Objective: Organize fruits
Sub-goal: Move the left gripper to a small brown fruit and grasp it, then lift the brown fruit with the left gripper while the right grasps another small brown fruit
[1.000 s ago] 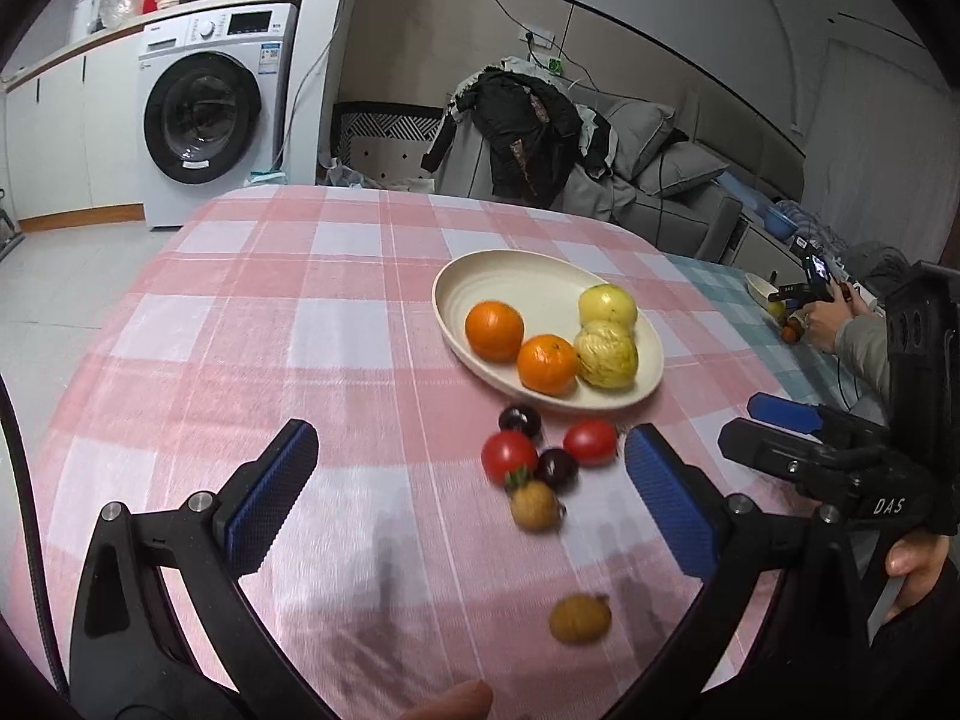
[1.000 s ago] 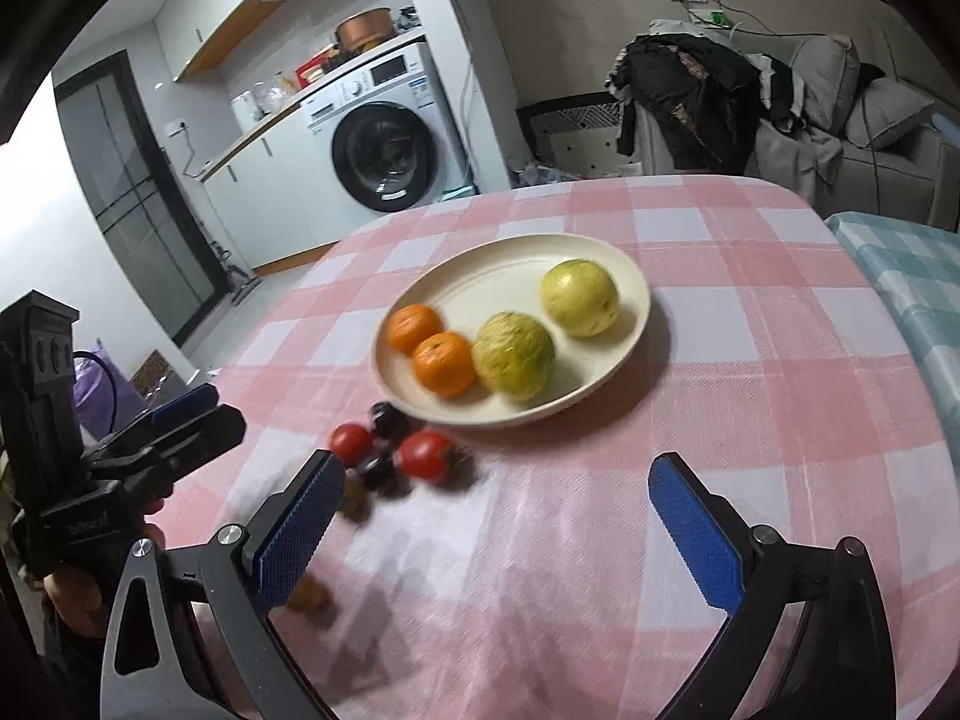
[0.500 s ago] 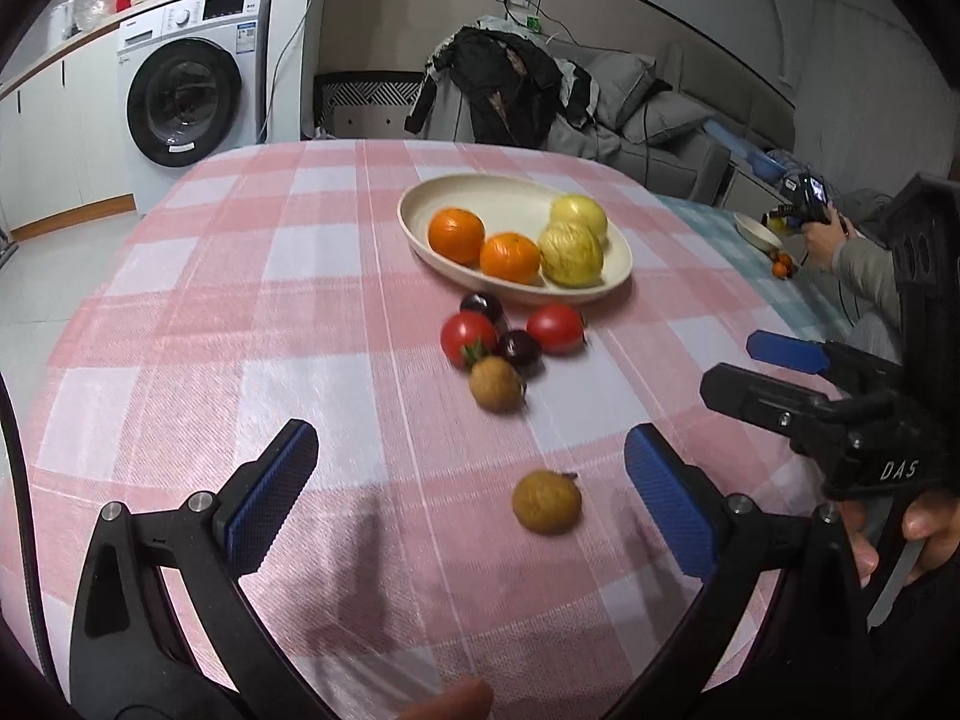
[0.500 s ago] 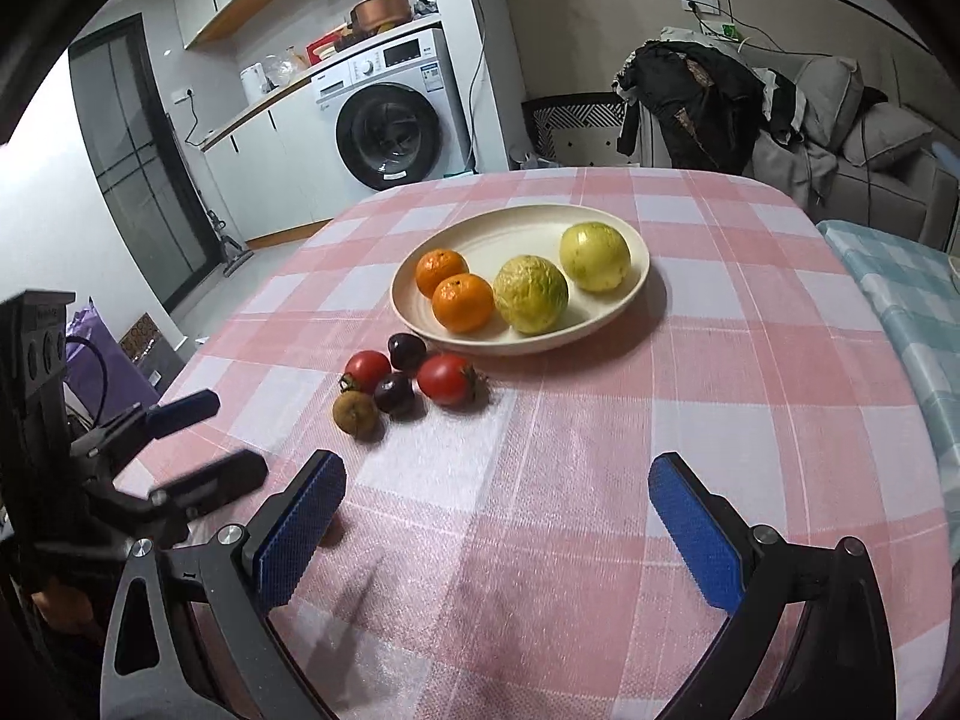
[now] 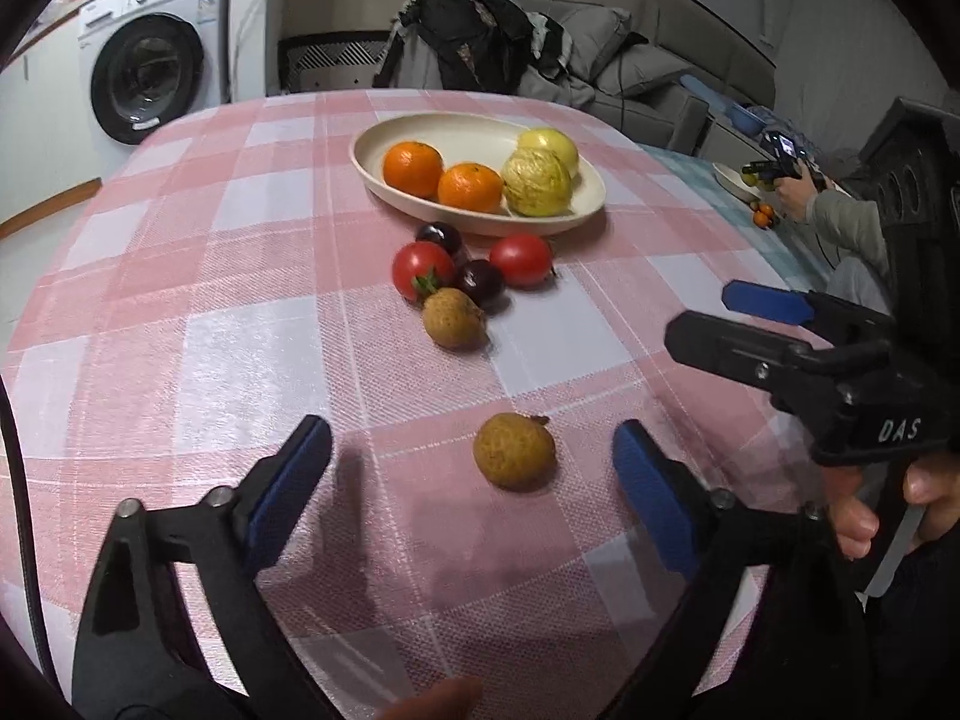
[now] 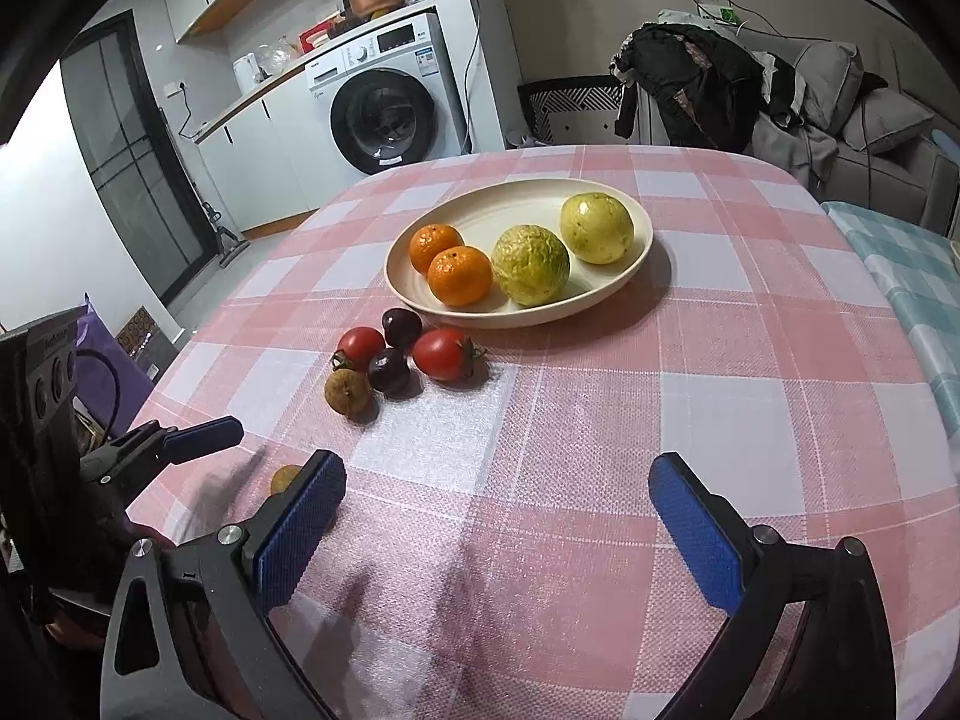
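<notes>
A cream oval plate (image 5: 474,131) (image 6: 522,207) on the pink checked table holds two oranges (image 5: 413,169) and two yellow-green fruits (image 5: 536,184). In front of it lie two red tomatoes (image 5: 422,269), two dark cherries (image 5: 480,282) and a brown longan (image 5: 451,318). A second longan (image 5: 513,451) (image 6: 285,478) lies apart, just ahead of my left gripper (image 5: 471,474), between its open fingers without touching them. My right gripper (image 6: 498,516) is open and empty over bare cloth, nearer than the fruit cluster (image 6: 390,354).
The right gripper also shows at the right edge of the left wrist view (image 5: 780,330). A washing machine (image 6: 384,114), a sofa with clothes (image 6: 690,84) and a second table with a teal cloth (image 6: 912,264) stand beyond the table.
My left gripper has come lower and closer, so the lone longan now lies between its fingers. My right gripper has drawn a little closer to the table and plate.
</notes>
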`<state>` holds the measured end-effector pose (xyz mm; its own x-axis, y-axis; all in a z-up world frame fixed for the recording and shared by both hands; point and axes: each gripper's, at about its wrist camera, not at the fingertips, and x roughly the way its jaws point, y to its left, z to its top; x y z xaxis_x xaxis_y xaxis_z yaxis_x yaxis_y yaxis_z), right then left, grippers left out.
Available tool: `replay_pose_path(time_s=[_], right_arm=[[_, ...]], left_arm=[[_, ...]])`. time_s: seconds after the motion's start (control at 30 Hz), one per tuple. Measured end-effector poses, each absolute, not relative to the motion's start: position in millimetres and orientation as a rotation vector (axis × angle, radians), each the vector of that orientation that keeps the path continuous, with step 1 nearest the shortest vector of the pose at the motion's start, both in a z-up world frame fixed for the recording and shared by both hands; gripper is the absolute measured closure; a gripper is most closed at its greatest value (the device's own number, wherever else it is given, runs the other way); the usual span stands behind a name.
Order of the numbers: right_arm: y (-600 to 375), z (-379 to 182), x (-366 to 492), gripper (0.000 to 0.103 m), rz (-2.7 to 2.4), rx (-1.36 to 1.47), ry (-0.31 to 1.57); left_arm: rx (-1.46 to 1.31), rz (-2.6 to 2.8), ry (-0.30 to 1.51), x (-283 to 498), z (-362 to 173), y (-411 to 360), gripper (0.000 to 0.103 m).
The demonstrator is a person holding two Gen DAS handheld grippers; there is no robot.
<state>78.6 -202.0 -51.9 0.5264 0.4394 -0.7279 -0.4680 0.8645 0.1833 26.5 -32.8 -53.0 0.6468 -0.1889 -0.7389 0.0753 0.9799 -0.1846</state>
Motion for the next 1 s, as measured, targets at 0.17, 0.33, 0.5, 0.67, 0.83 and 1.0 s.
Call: replay_pose_path(time_s=[0.17,0.33,0.5,0.67,0.83,1.0], right_arm=[[-204.6,-53.4,83.5,0.000,0.554,0.020,0.876],[-204.4,-53.4,87.2,0.000,0.566,0.040,0.884],[-203.9,-53.5,88.6,0.000,0.566,0.053,0.886],[-201.6,-56.5,90.1,0.000,0.564,0.059,0.897],[-201.0,-57.9,89.4,0.000,0.565,0.058,0.901],[-202.7,-58.9,88.8,0.000,0.572,0.058,0.903]], left_arm=[[-0.128,-0.185,0.880,31.5,-57.6,-38.3,0.037],[-0.096,-0.207,0.883,32.0,-59.0,-44.7,0.047],[-0.072,-0.206,0.885,31.4,-58.9,-48.1,0.059],[-0.052,-0.216,0.885,31.7,-58.8,-51.5,0.069],[-0.049,-0.243,0.885,32.1,-59.3,-53.4,0.078],[-0.047,-0.255,0.871,29.8,-57.2,-53.9,0.078]])
